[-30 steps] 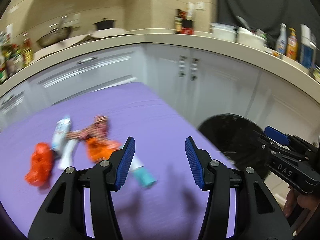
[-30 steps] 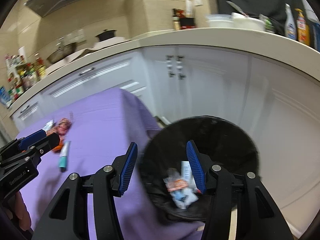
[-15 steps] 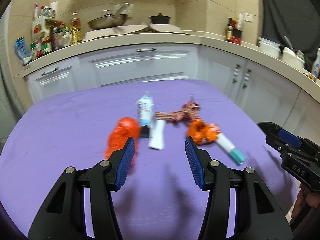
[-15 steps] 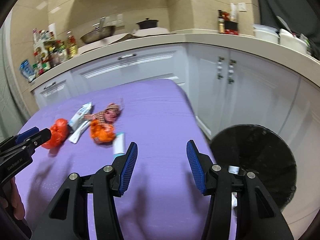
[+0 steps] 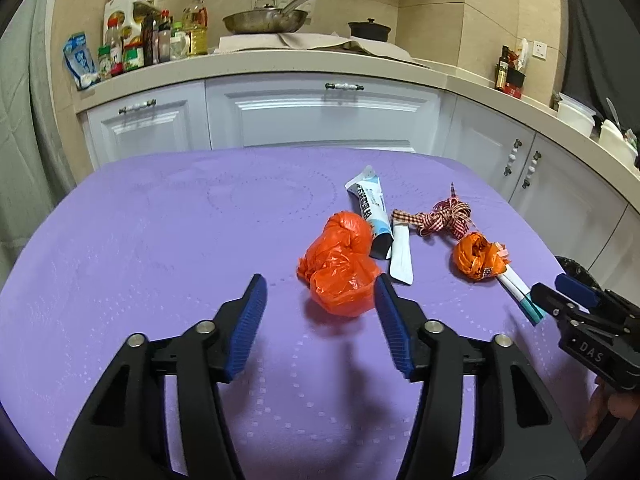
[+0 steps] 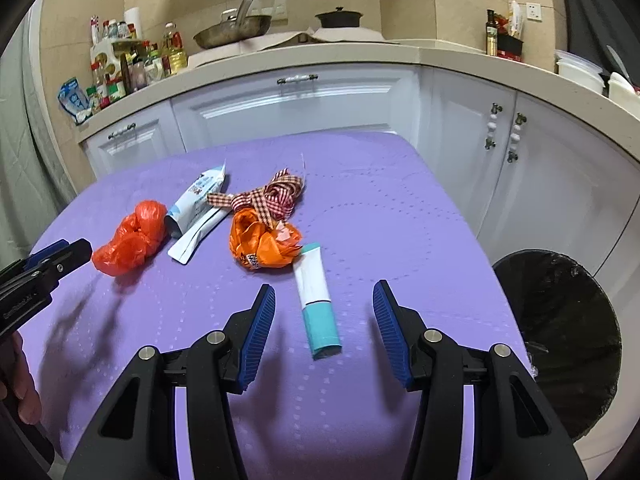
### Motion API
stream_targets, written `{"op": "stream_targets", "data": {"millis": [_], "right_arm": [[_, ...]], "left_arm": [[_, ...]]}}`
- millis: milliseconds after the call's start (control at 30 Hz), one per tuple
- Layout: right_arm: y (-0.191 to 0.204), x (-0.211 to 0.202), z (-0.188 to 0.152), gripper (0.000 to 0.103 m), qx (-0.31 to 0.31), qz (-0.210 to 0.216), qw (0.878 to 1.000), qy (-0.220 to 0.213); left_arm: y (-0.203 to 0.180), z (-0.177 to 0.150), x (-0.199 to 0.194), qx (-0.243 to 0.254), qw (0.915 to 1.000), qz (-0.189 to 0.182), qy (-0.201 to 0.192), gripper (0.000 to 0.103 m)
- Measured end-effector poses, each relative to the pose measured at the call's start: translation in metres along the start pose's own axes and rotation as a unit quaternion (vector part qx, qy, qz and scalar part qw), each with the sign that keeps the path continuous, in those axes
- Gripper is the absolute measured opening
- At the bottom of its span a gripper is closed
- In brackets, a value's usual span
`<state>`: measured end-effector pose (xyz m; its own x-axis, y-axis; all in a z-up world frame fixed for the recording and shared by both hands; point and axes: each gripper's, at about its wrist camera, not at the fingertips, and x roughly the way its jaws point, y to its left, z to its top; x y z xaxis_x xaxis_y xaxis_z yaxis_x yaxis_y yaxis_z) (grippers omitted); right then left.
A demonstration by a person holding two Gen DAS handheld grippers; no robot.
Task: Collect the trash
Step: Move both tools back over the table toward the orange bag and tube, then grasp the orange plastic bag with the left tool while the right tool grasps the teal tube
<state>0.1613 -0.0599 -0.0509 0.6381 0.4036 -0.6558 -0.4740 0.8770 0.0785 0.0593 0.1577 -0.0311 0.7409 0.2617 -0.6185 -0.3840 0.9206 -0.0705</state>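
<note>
Trash lies on a purple table point(image 5: 160, 264). A red-orange plastic bag point(image 5: 340, 268) sits just ahead of my open, empty left gripper point(image 5: 318, 322), between the fingertips' line and slightly right. It shows in the right wrist view point(image 6: 130, 238) too. A white and teal tube point(image 6: 318, 300) lies between the fingers of my open, empty right gripper point(image 6: 324, 330). An orange wrapper ball point(image 6: 262, 242), a checked ribbon point(image 6: 266, 198), a blue-white pouch point(image 6: 196, 200) and a white sachet point(image 5: 401, 254) lie nearby.
A black-lined trash bin point(image 6: 560, 336) stands on the floor off the table's right edge. White kitchen cabinets point(image 5: 320, 116) and a counter with bottles point(image 5: 152, 44), a pan point(image 5: 264, 20) and a pot point(image 5: 368, 30) run behind the table.
Both grippers swung left from the trash bin to the table. The left now faces the red-orange bag, the right faces the tube. Both stayed open.
</note>
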Motion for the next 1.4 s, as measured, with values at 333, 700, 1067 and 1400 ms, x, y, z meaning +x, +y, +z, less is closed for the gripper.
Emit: {"op": "stream_targets", "data": {"millis": [333, 700, 1067, 1400], "right_arm": [[0.002, 0.011, 0.001, 0.051, -0.003, -0.002, 1.000, 0.021], [0.002, 0.017, 0.000, 0.051, -0.006, -0.002, 0.999, 0.035], [0.003, 0.022, -0.006, 0.034, -0.016, -0.008, 0.998, 0.053], [-0.001, 0.010, -0.009, 0.016, -0.012, -0.014, 0.999, 0.038]], "left_arm": [[-0.007, 0.006, 0.031, 0.009, 0.9995, -0.010, 0.029, 0.060], [0.000, 0.001, 0.042, 0.005, 0.9982, -0.029, 0.052, 0.013], [0.022, -0.007, 0.023, -0.003, 0.9989, -0.011, 0.045, 0.010], [0.026, -0.010, 0.011, 0.000, 0.9996, -0.006, 0.027, 0.009]]}}
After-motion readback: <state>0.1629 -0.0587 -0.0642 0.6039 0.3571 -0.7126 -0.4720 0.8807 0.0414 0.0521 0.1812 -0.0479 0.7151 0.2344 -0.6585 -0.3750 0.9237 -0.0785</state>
